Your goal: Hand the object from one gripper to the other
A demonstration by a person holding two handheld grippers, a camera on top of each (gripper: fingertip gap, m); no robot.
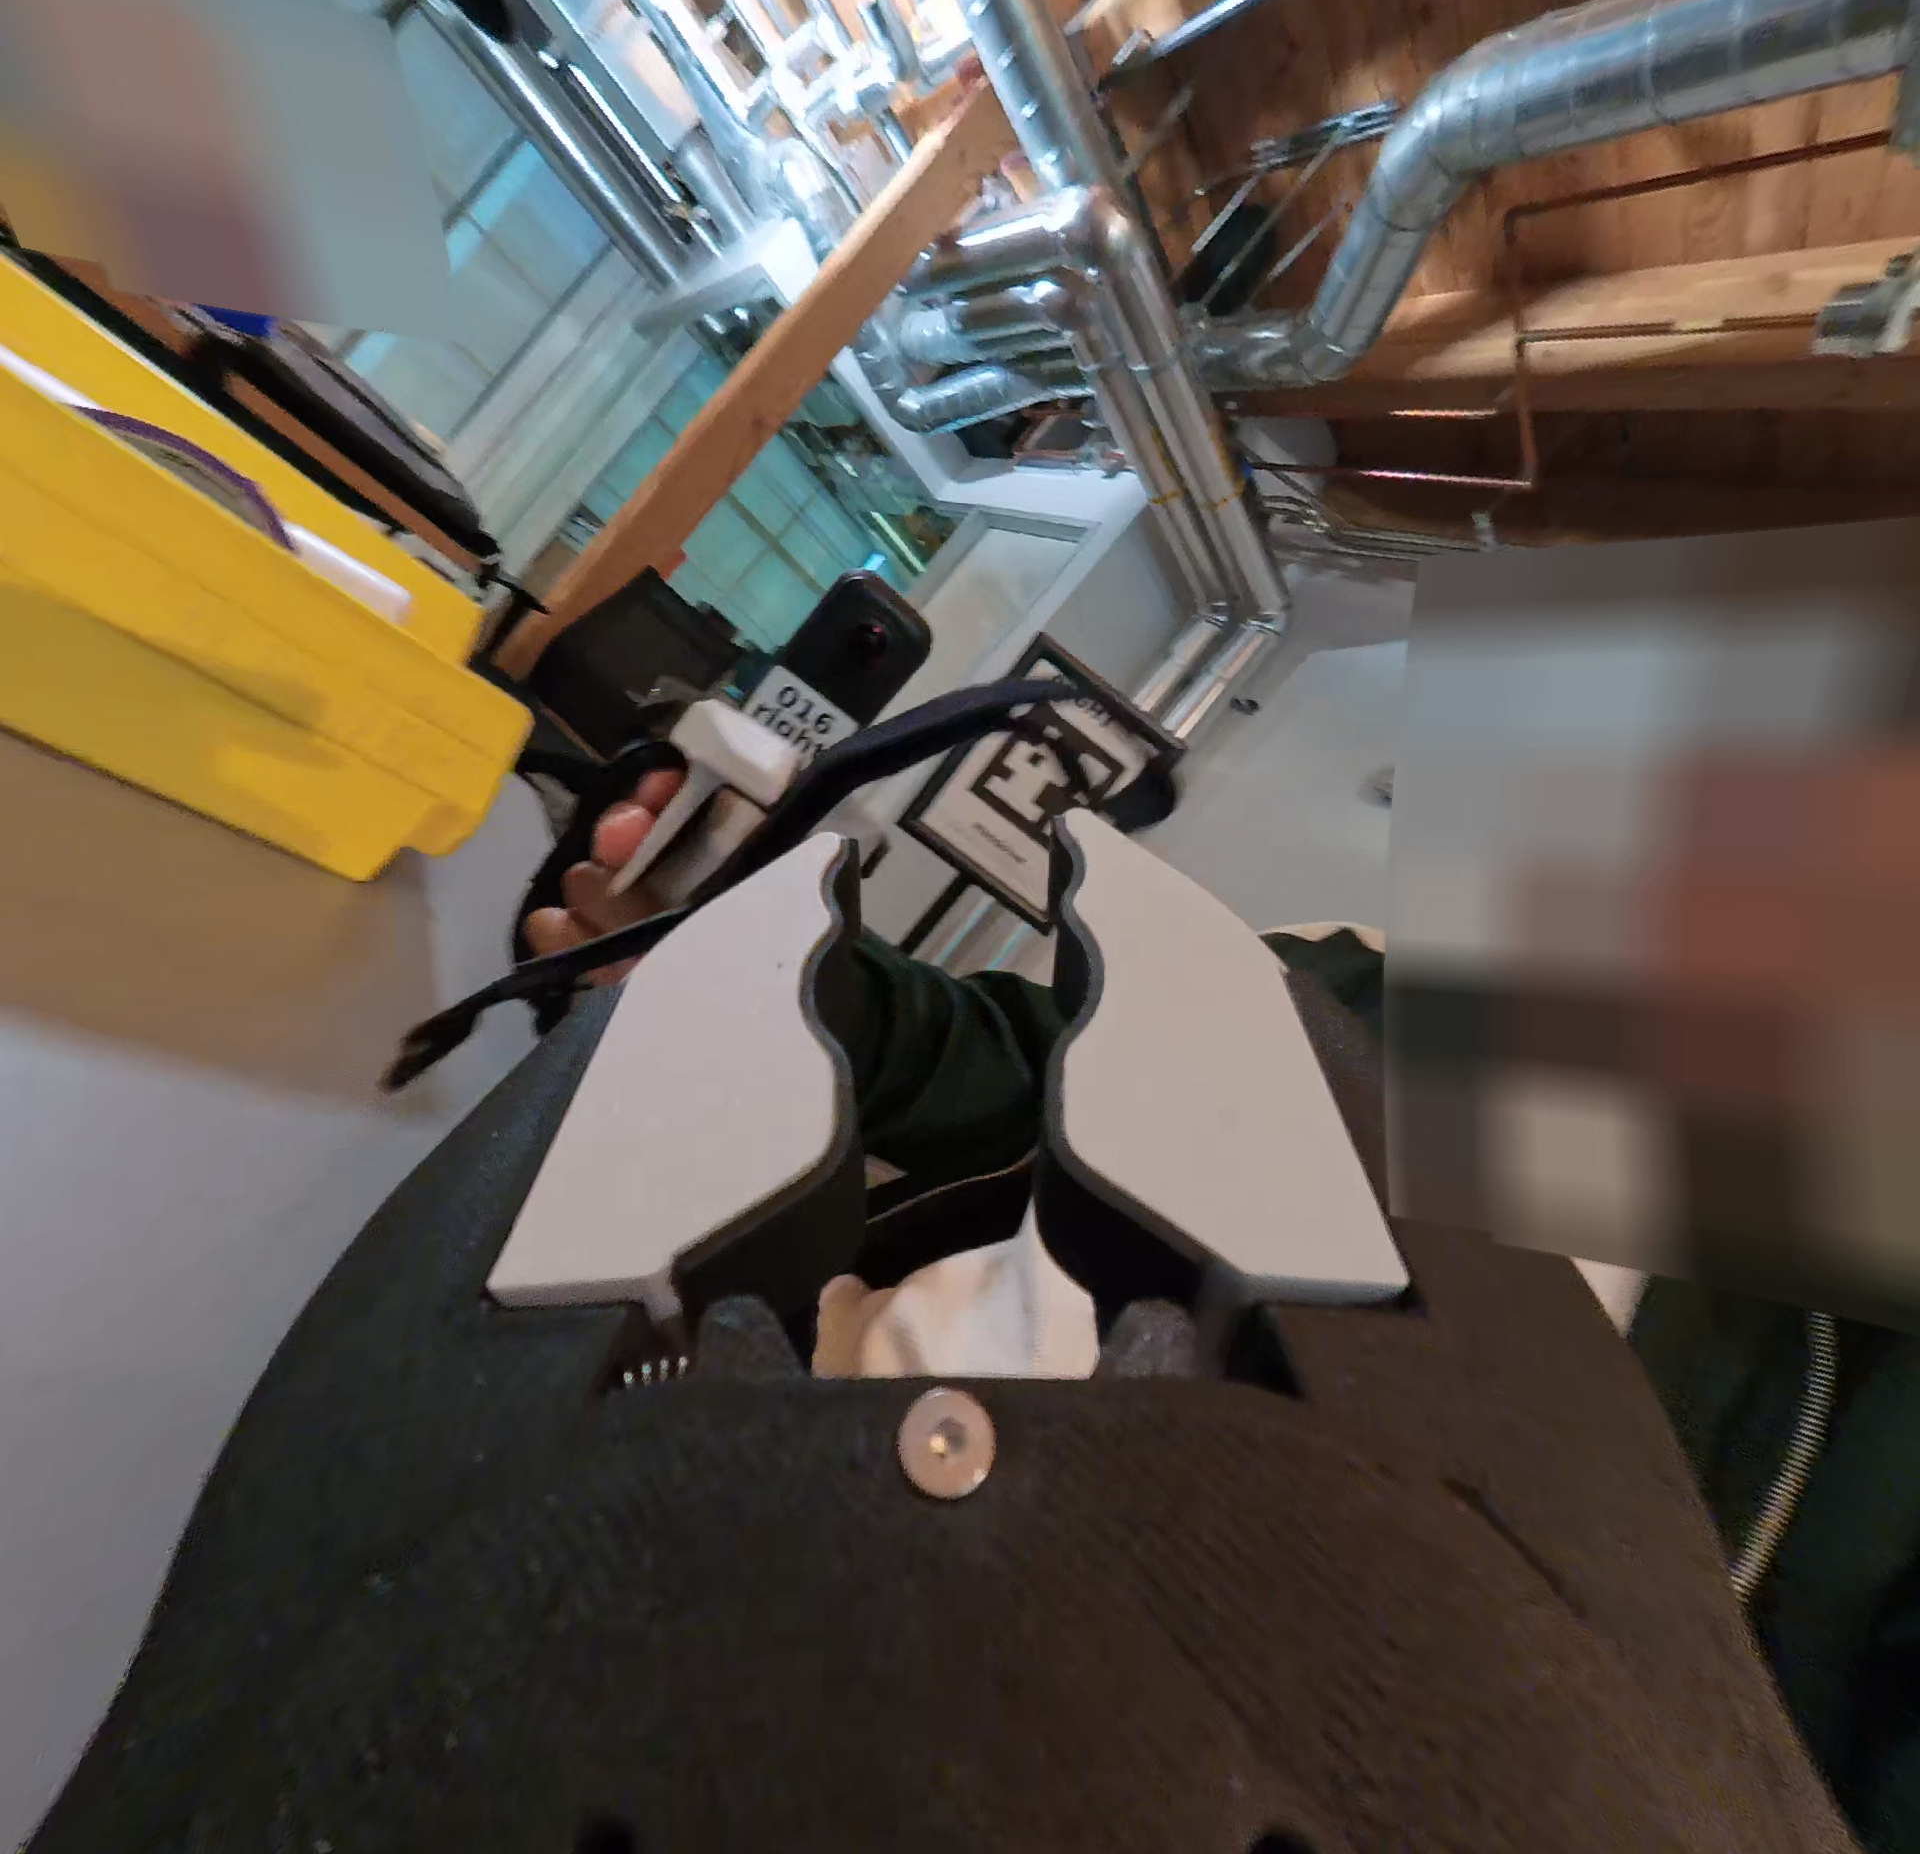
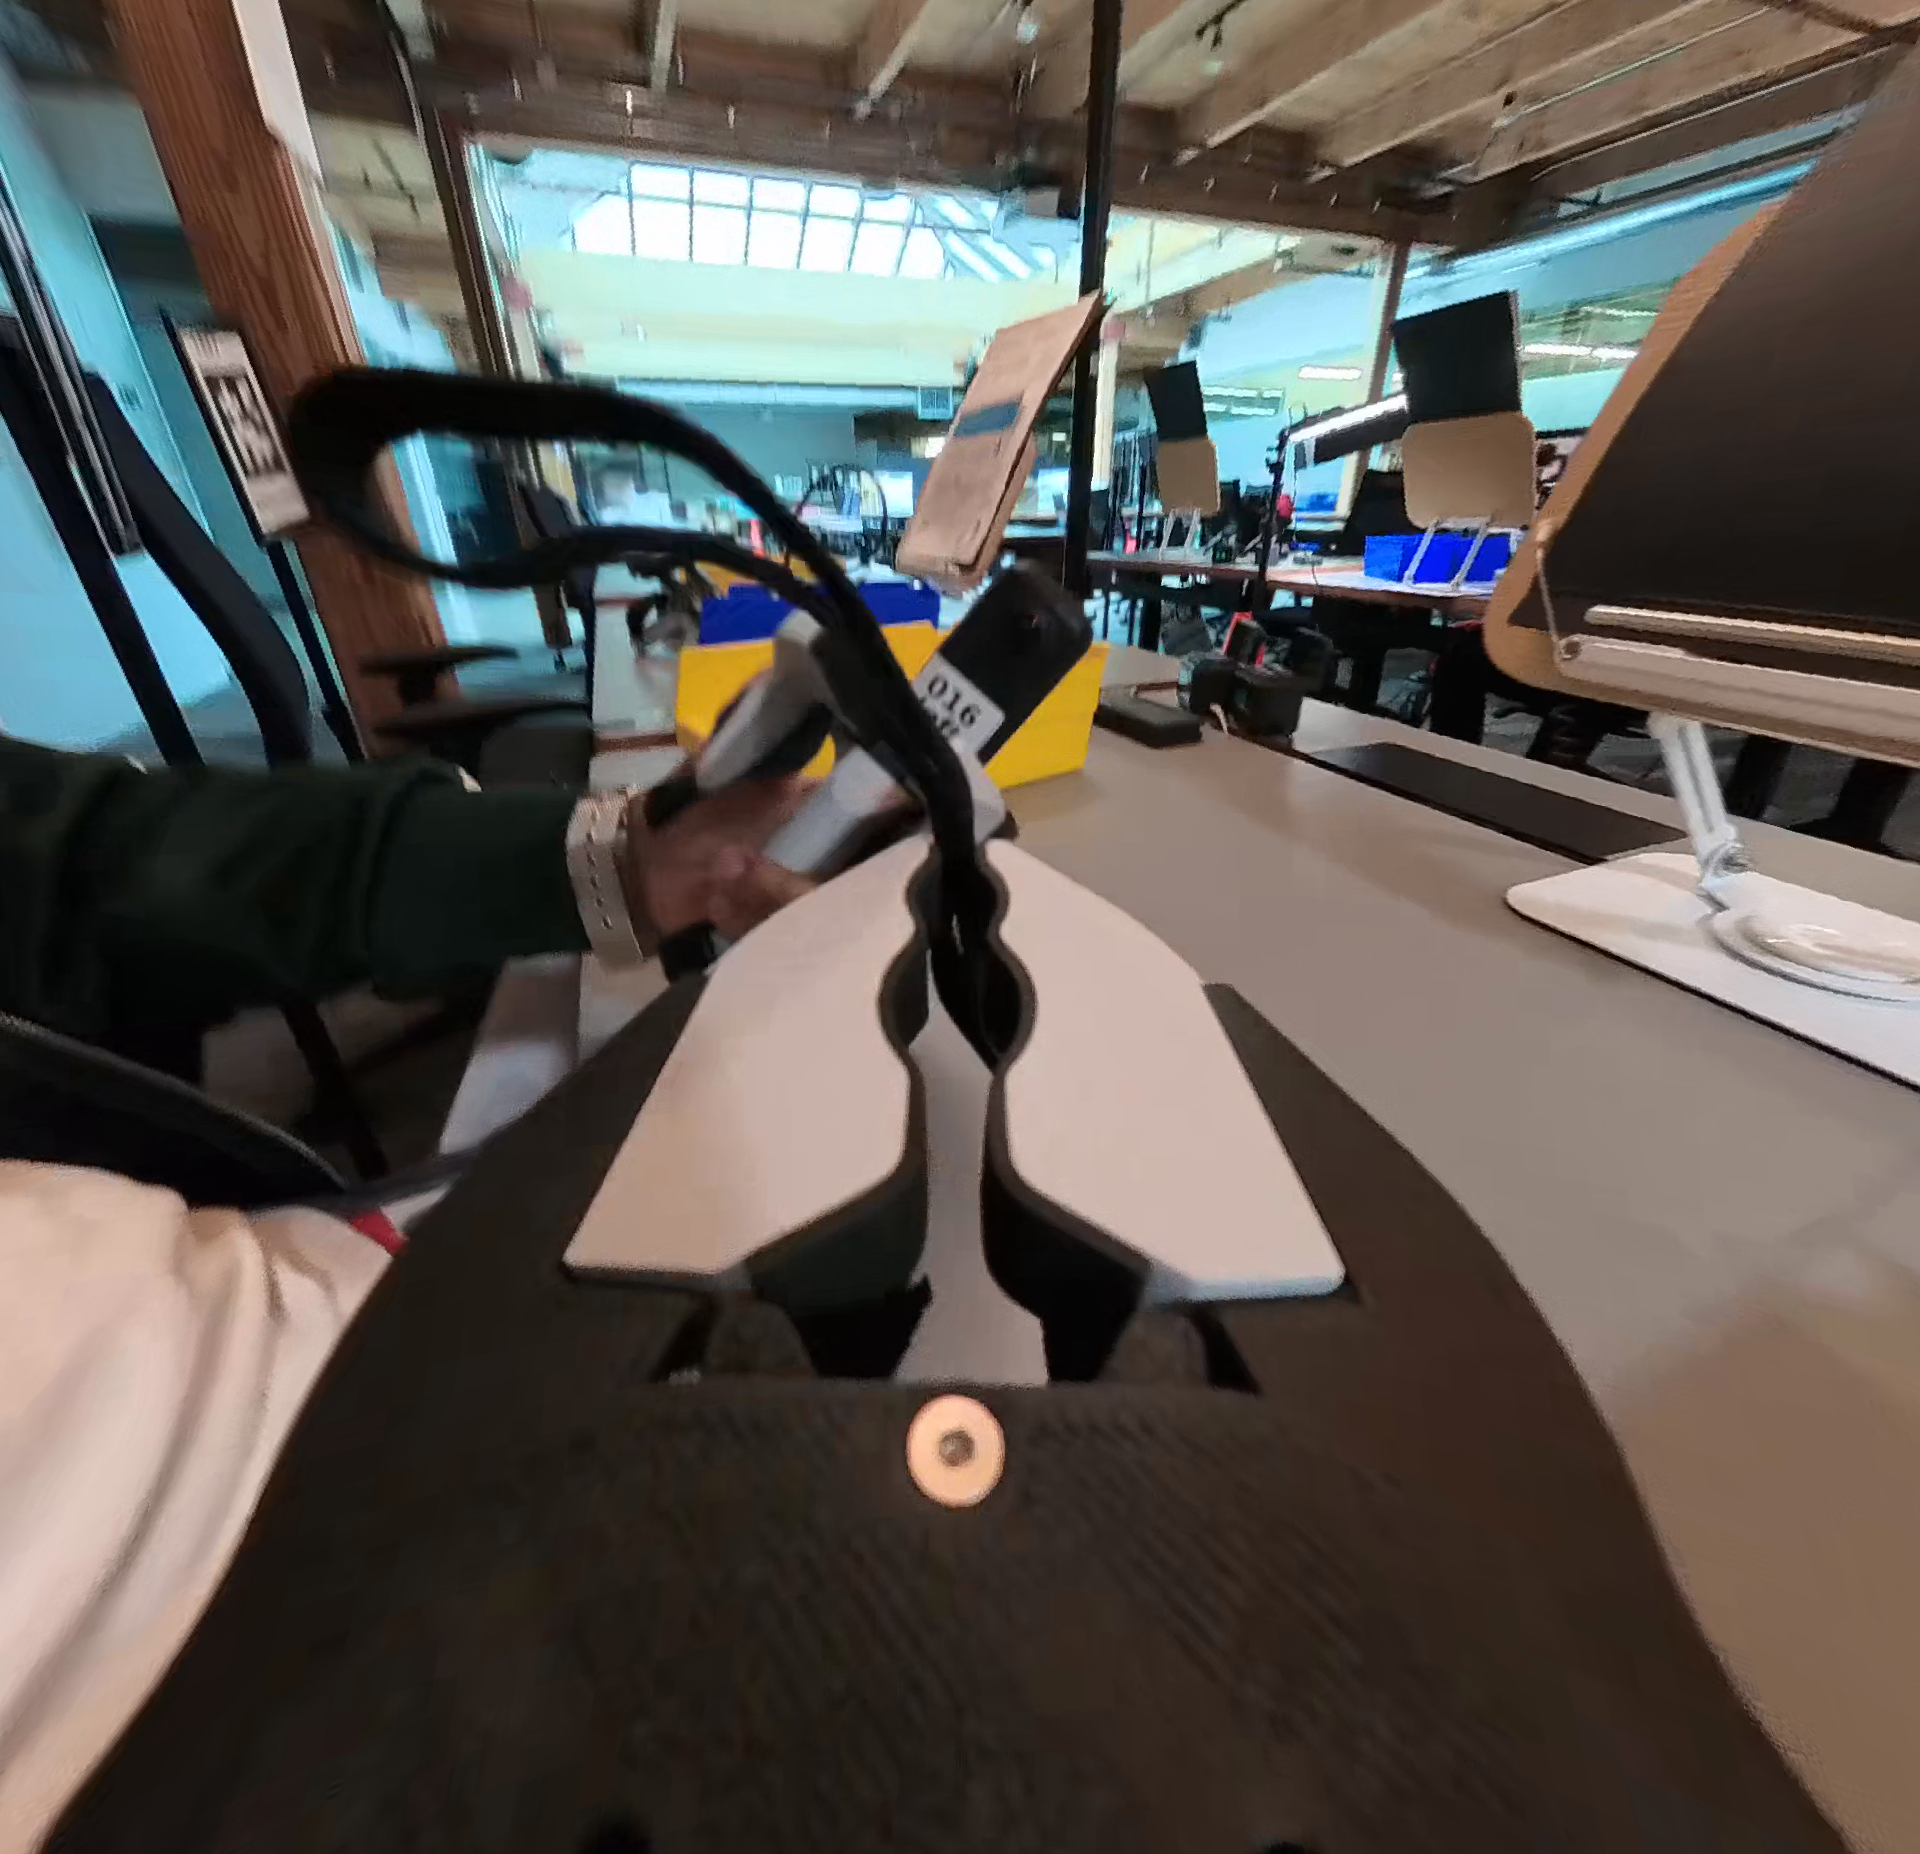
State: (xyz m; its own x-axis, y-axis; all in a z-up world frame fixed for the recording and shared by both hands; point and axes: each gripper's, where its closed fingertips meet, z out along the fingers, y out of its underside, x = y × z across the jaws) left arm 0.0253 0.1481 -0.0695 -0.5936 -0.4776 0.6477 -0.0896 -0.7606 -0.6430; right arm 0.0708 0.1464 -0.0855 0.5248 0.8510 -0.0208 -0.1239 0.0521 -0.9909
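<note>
Strap, the black floppy one, is up in the air over the table, not lying on it. My right gripper has its fingers squeezed almost together, pinching the strap right at the tips. From there it runs up and bends left into a big loop.

My left gripper is spread wide with nothing clamped in it. From the left wrist view the strap runs across just past its fingertips, with a loose end hanging down on the left. Can't really tell whether it touches the left fingers or only passes close by.

Containers: there's a yellow bin on the table, off to the left in the left wrist view. Inside it is a roll of tape with a purple edge, plus something flat and white beside the roll. In the right wrist view a blue bin sits behind a yellow one, but I can't see into either. A white monitor stand sits at the table's right side.
</note>
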